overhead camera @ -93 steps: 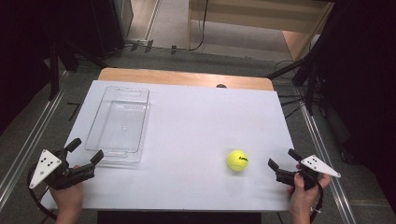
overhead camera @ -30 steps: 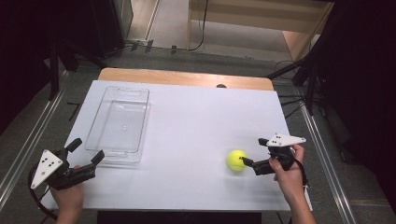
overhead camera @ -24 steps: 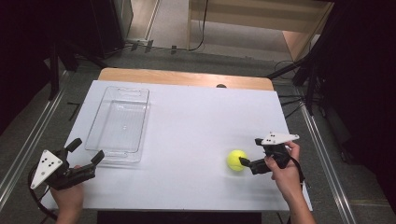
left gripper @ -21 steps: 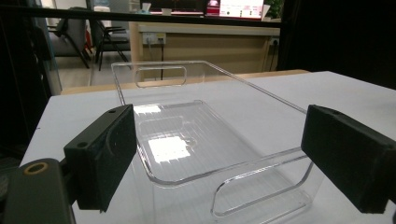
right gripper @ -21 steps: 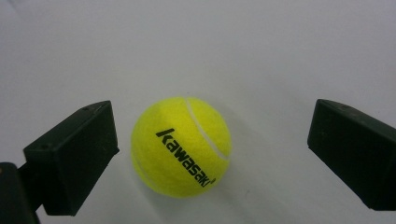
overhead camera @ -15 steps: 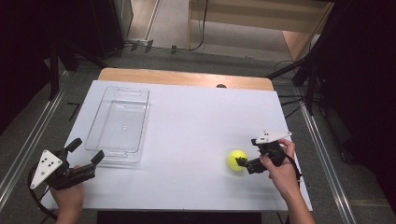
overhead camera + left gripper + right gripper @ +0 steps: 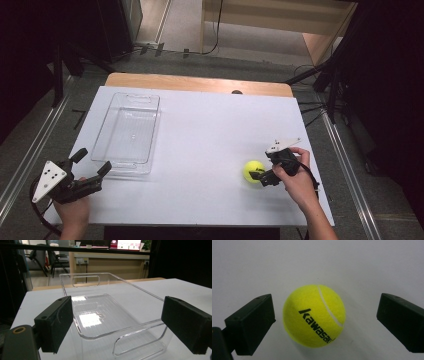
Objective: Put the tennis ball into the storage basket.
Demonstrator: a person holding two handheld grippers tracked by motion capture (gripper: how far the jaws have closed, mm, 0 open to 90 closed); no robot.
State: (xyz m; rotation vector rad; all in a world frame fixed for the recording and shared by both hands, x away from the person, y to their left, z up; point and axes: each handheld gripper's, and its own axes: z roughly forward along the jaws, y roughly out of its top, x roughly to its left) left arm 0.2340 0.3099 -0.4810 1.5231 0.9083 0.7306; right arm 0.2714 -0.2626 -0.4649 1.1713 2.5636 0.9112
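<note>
The yellow tennis ball [image 7: 314,315] lay near the worktop's right front corner, between the spread jaws of the right gripper [image 7: 261,176], not yet pinched: the reach stood finished, the grasp pending. Closing squarely across its middle came next. The left gripper [image 7: 91,166], jaws spread, faced the clear tray [image 7: 127,132].

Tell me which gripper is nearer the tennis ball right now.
The right gripper: its open jaws sit on either side of the tennis ball, not touching it. The left gripper is far across the table, by the clear tray.
</note>
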